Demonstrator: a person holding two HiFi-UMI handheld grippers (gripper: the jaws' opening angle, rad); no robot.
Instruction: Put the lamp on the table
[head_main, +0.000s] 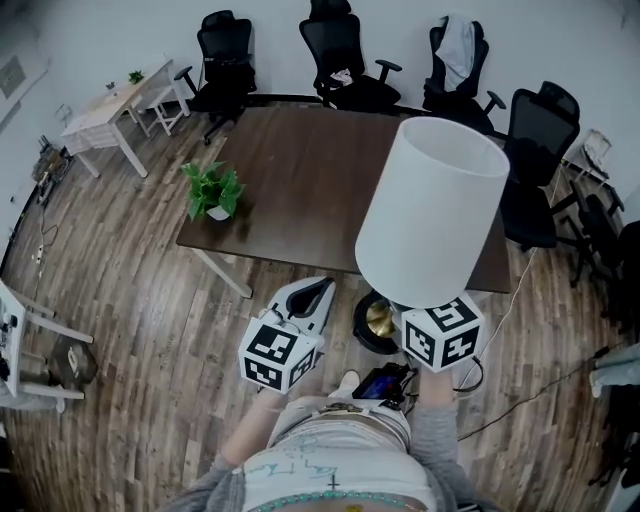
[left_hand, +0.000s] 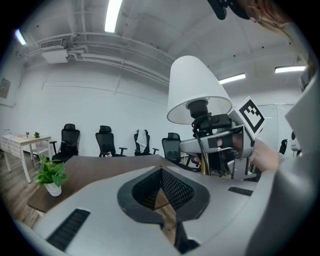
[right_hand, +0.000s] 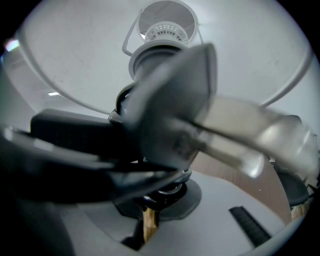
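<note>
The lamp hangs in the air just in front of the table's near edge, its white shade (head_main: 432, 212) upright and its dark round base with a brass centre (head_main: 378, 322) below. My right gripper (right_hand: 146, 220) is shut on the lamp's brass stem (right_hand: 148, 226), right under the shade's socket (right_hand: 159, 39). In the left gripper view the shade (left_hand: 196, 89) and the right gripper (left_hand: 220, 145) show at the right. My left gripper (head_main: 312, 293) is shut with nothing in it, beside the lamp's base. The dark wooden table (head_main: 300, 170) lies ahead.
A potted green plant (head_main: 212, 192) stands on the table's near left corner. Black office chairs (head_main: 345, 55) line the far and right sides. A small white table (head_main: 105, 110) stands back left. A cable (head_main: 520, 395) runs over the wood floor at the right.
</note>
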